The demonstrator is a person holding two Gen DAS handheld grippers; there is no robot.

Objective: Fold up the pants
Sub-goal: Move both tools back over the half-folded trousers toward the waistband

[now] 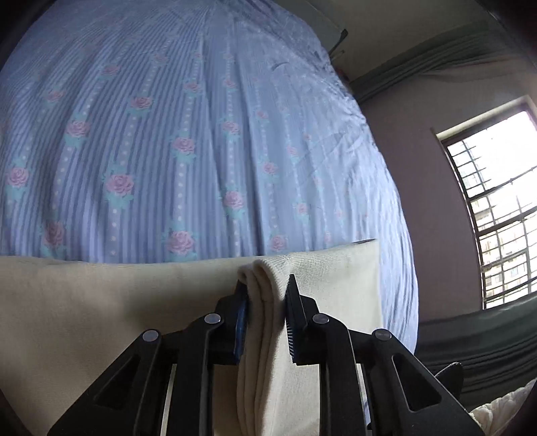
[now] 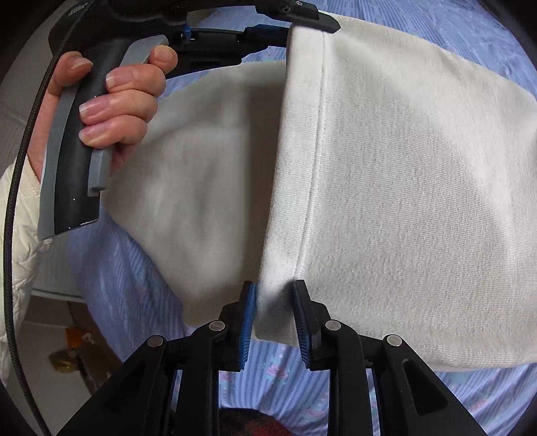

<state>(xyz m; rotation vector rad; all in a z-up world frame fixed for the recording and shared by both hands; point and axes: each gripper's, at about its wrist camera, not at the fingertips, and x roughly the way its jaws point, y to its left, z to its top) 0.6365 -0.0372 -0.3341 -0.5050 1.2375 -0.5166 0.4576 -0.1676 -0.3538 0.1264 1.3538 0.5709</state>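
Note:
The cream-white pants (image 2: 402, 167) hang lifted above the bed, stretched between both grippers. My left gripper (image 1: 266, 295) is shut on a bunched, folded edge of the pants (image 1: 261, 318); more of the cloth spreads flat beneath it. My right gripper (image 2: 273, 302) is shut on the hemmed edge of the pants at its lower corner. In the right wrist view the left gripper (image 2: 302, 20) pinches the same hem at the top, with the person's hand (image 2: 117, 97) on its grey handle.
A bed with a blue striped sheet with pink roses (image 1: 151, 134) lies under the pants and fills most of both views. A barred window (image 1: 496, 208) and dark curtain are on the right. The bed's edge and floor (image 2: 67, 352) show at lower left.

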